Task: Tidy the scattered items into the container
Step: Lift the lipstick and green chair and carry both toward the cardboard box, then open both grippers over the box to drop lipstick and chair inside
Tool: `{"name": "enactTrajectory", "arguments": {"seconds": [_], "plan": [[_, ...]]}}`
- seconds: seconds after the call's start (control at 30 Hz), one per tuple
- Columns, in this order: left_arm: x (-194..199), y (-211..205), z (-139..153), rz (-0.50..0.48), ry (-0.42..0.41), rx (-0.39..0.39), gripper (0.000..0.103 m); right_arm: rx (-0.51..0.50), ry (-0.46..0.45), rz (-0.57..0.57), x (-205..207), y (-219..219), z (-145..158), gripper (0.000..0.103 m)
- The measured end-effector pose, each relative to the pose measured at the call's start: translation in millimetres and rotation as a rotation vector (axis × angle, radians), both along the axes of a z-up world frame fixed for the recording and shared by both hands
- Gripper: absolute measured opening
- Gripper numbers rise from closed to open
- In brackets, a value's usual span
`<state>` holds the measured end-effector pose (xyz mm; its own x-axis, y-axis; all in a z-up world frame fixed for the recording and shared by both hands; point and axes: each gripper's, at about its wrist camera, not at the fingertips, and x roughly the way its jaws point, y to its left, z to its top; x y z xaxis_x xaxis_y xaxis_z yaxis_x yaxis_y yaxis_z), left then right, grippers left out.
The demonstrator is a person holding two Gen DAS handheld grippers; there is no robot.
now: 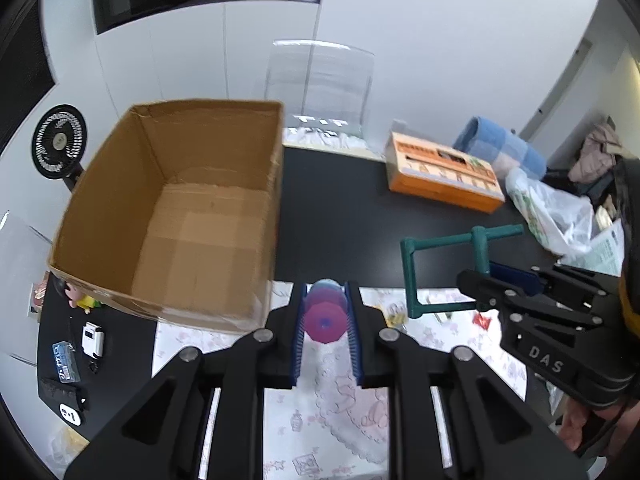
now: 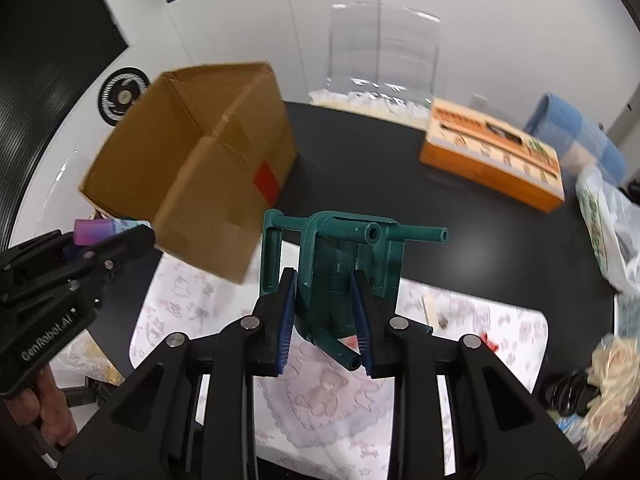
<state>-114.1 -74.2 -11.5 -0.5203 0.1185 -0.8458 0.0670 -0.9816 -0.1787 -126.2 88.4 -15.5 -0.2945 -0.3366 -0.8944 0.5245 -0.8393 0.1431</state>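
Two items are held aloft near the open cardboard box (image 1: 192, 216).

A pink-and-purple bottle (image 1: 325, 316) is clamped between the jaws of the left gripper (image 1: 326, 332), just beside the box's near corner. A green pipe frame (image 2: 340, 272) is gripped by the right gripper (image 2: 326, 320) above the patterned cloth (image 2: 328, 408) on the black bench (image 1: 340, 208).
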Motion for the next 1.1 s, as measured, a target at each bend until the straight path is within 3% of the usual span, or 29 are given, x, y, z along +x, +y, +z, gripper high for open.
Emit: {"name": "enactTrajectory", "arguments": {"seconds": [0.57,0.83,1.1], "plan": [[-28.0,-86.5,14.1,0.151,0.049,-0.026,0.019,-0.039,0.049,0.193,-31.8,-115.8,31.0,0.027],[-49.5,-136.0,4.8,0.205,0.047,-0.045,0.019,-0.015,0.030,0.265,-43.2,-172.1,18.4,0.027],[-76.0,-181.8,-23.1,0.244,-0.001,-0.040,0.019,0.011,0.000,0.283,-58.9,-213.9,-0.5,0.027]]}}
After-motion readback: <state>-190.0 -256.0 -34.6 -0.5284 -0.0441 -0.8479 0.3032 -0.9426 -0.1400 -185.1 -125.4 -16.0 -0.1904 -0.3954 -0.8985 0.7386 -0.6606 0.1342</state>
